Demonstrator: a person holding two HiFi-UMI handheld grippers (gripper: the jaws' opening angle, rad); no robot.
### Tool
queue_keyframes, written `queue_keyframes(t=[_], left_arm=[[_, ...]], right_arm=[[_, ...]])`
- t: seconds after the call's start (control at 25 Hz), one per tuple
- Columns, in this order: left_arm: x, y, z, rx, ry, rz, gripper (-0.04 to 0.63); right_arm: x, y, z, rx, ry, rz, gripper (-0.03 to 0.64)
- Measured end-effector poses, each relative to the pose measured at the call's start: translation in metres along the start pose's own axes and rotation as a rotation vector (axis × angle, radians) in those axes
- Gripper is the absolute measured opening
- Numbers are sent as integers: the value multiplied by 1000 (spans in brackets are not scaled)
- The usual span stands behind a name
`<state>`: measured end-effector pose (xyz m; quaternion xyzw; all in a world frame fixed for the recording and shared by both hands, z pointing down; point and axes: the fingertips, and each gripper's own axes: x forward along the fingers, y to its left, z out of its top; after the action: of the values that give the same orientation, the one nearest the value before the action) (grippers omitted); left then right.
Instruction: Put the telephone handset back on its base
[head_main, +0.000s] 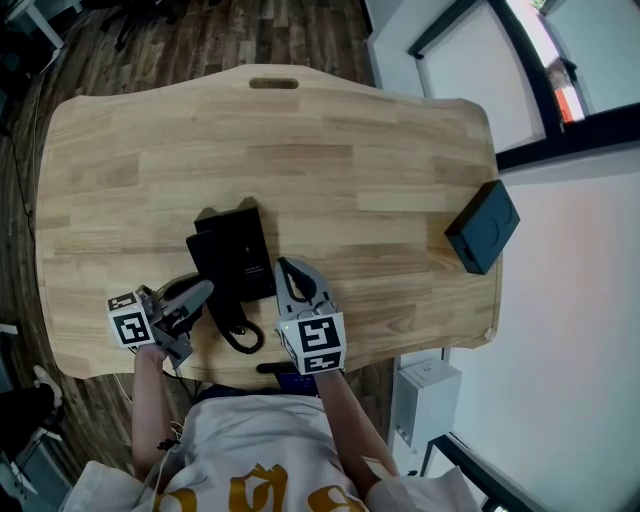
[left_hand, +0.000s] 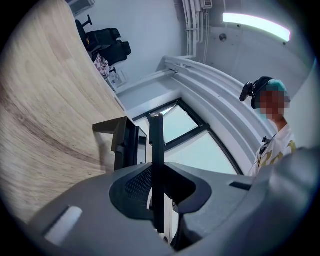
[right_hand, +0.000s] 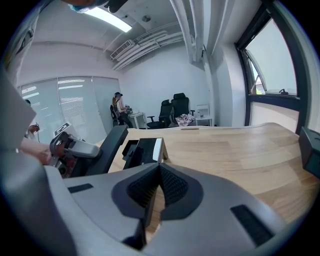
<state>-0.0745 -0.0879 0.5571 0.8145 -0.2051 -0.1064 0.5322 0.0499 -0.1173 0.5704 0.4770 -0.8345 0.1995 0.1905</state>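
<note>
**Seating the handset squarely on the base**

We had the handset (right_hand: 102, 145) clamped in the left claw (head_main: 190, 297). The jaws stood part-way apart and pressed on the dark body that ran edge-on between them. The handset hung tilted just beside the base (head_main: 238, 250), on the side toward our left hand. We could not tell whether its far end touched the base. The coiled cord (head_main: 240, 332) looped on the tabletop (head_main: 350, 160) just in front of the base. The right claw (head_main: 290, 275) was narrow, its jaws together on nothing, and sat close to the base's opposite side.

We judged the step in hand to be the carry across and the set-down. To do it well, the handset first needed levelling, since it leaned at an angle to the base. Its length then had to run parallel to the base's long edge. Both ends should have come down over the base together, not one end first, or the handset would likely rock and slide off.

The cord looked like the main hazard. A loop caught under the handset, or slack pulled tight, could drag the base, which looked light. The idle right claw was near enough to press on the base's free side and steady it. We thought the left claw should let go only once the handset lay flat.
</note>
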Motion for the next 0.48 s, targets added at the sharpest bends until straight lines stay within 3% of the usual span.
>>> queue_keyframes(t=[0.48], left_arm=[[6,22,-1,-23,-4,16,71]], right_arm=[[10,-7,-7,-1,23,0,6]])
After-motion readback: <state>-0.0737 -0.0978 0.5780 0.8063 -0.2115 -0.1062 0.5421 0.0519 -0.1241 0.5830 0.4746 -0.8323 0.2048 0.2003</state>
